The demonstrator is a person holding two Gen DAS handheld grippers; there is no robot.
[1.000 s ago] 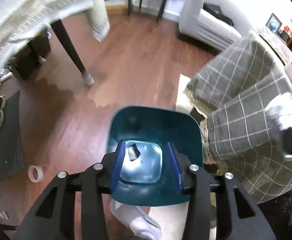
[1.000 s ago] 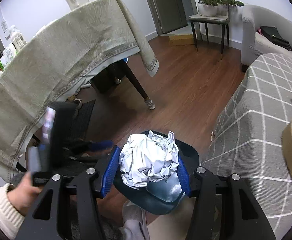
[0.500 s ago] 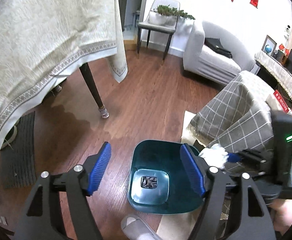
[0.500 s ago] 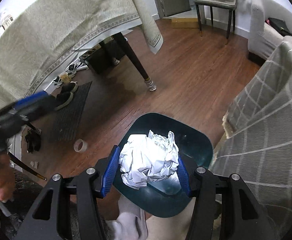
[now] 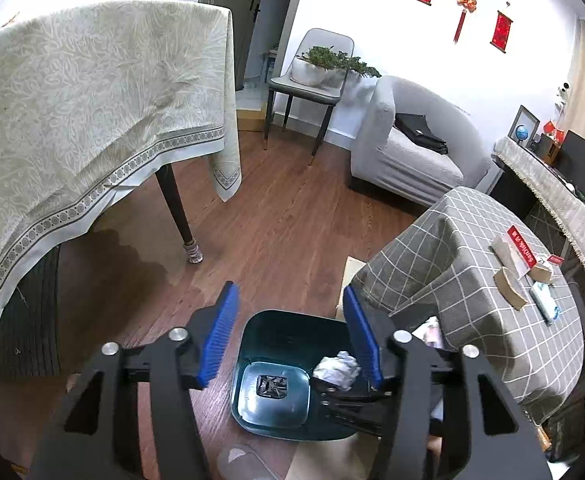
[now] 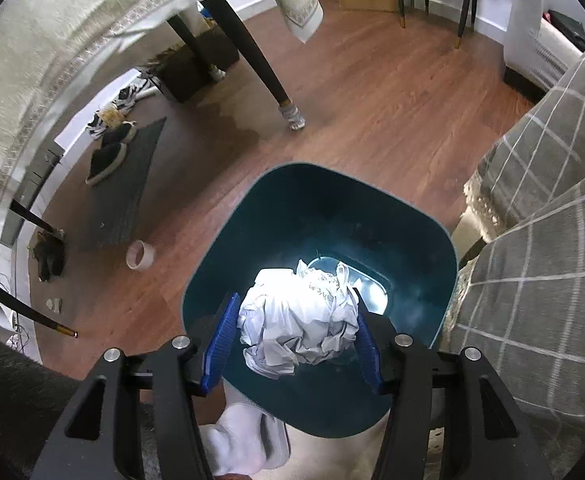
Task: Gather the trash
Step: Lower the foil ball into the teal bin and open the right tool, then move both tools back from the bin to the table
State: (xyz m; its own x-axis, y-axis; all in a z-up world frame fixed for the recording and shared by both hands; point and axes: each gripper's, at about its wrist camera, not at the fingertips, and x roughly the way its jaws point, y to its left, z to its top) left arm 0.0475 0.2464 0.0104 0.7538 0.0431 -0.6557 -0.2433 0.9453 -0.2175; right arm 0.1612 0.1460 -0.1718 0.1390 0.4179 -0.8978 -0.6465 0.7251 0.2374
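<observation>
The right gripper is clamping a crumpled white paper ball between its blue pads, its jaws easing apart slightly, right over the open teal trash bin. The left gripper is hanging above that bin with nothing between its closing jaws. A dark scrap is lying on the bin's floor.

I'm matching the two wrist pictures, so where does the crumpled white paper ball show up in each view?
Left wrist: crumpled white paper ball sits low, right of centre, over the teal bin's right side, in the right gripper.
Right wrist: paper ball fills the lower centre between the blue pads, above the bin.
Shared landmark: the teal bin.
</observation>
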